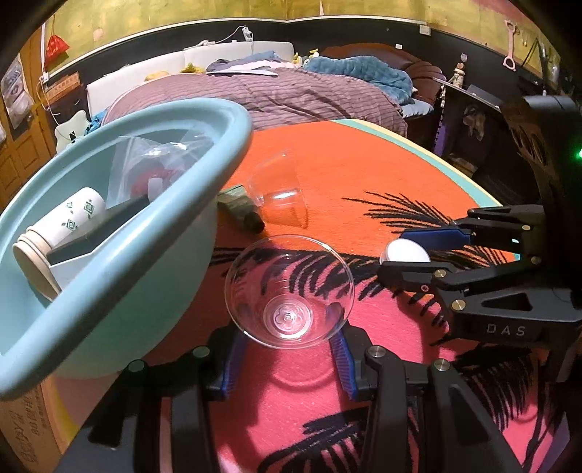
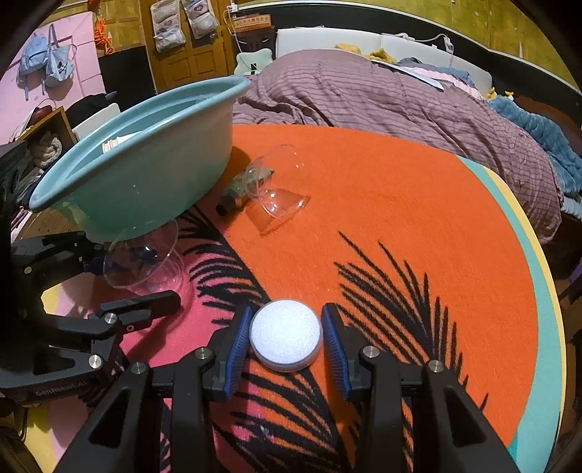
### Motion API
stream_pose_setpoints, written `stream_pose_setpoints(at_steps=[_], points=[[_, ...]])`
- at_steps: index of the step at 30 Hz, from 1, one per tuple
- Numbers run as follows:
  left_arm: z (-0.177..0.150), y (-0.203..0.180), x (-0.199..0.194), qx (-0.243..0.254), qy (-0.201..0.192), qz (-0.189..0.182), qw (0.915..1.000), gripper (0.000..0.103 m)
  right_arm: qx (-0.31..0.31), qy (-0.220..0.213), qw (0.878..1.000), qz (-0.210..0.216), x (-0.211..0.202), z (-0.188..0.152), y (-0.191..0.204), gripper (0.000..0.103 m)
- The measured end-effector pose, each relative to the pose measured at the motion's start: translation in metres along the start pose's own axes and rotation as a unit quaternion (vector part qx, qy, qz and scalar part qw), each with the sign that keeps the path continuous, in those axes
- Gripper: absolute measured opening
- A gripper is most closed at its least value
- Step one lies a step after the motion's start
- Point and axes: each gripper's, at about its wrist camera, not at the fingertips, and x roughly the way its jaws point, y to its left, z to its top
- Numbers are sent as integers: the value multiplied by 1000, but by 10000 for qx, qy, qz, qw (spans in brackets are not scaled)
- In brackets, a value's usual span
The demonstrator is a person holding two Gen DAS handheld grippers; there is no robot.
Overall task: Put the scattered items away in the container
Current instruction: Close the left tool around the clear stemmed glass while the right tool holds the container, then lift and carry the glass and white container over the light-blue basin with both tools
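Rug under everything I work on; basin sits at its left, already holding a paper cup. My left gripper clasps a clear cup, apparently pinched. My right gripper brackets a white puck, pads seemingly touching. Another clear cup lies tipped beside the basin.

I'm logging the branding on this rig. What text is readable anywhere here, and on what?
"DAS": right gripper body, left wrist view.
"GenRobot.AI": left gripper body, right wrist view; last letters faint.
Cardboard box print: too distorted to read.
Wall plaque: too small to read.
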Motion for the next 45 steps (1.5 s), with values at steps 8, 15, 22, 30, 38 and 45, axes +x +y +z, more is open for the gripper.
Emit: stream_pose_setpoints(at_steps=[8, 15, 22, 30, 38, 45], points=[[-1, -13, -21, 53, -105, -176, 9998, 47, 151, 57, 9998, -146, -23, -15, -4, 43], [7, -19, -47, -161, -161, -325, 9992, 47, 105, 2, 9994, -322, -51, -20, 3, 43], [15, -12, -67, -372, -138, -238, 9989, 47, -84, -220, 9988, -423, -82, -13, 19, 43], [23, -7, -98, -409, -419, -312, 9978, 47, -301, -485, 9973, -458, -108, 6, 41, 43], [36, 15, -128, -437, -680, -118, 9967, 47, -496, -748, 9950, -443, -126, 29, 63, 43], [37, 54, -139, -661, -826, 165, 9943, 47, -706, -915, 9927, -351, -129, 52, 84, 43]])
